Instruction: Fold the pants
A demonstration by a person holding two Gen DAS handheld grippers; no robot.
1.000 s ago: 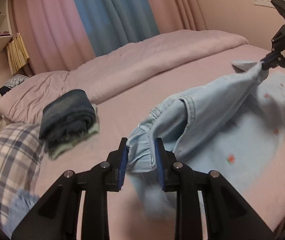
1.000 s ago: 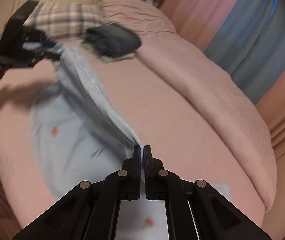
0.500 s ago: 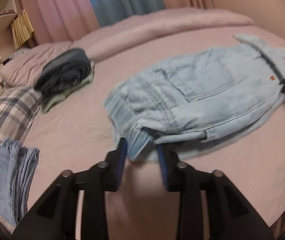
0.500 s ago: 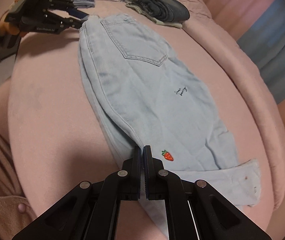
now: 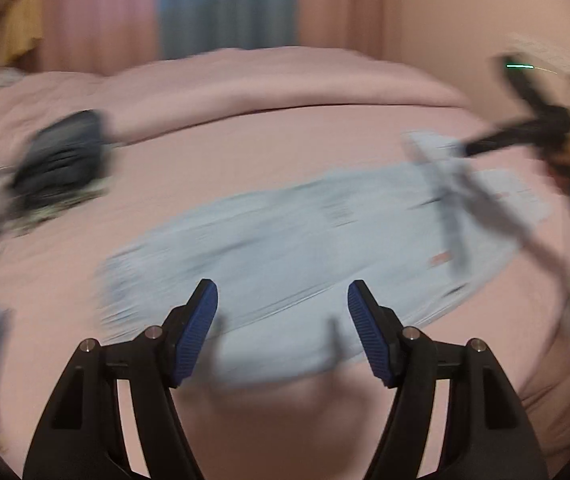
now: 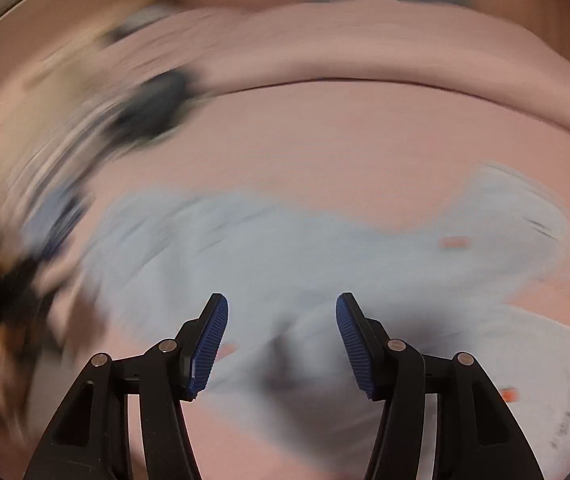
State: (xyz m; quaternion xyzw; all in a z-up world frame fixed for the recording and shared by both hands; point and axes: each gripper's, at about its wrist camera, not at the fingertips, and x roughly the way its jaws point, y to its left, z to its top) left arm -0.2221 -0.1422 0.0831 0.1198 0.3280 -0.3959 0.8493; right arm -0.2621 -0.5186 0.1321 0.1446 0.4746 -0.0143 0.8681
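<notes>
Light blue denim pants [image 5: 305,240] lie flat and folded lengthwise on the pink bed, blurred by motion; the same pants [image 6: 285,256] fill the middle of the right wrist view. My left gripper [image 5: 282,300] hovers over their near edge, its jaws opening, with nothing pressed between the blue pads. Over the pants' near side my right gripper [image 6: 282,312] is also opening, its pads apart and clear of the cloth. The right gripper [image 5: 525,136] shows as a dark blur at the right of the left wrist view.
A dark folded pile of clothes [image 5: 61,156] sits at the left of the bed, also visible as the dark pile [image 6: 153,108]. A pink duvet [image 5: 285,84] is rolled along the far side. Curtains hang behind. Bare pink sheet surrounds the pants.
Both grippers let go of the pants, which now lie flat on the bed. Both sets of jaws have spread apart, and both views have swung and turned blurry.
</notes>
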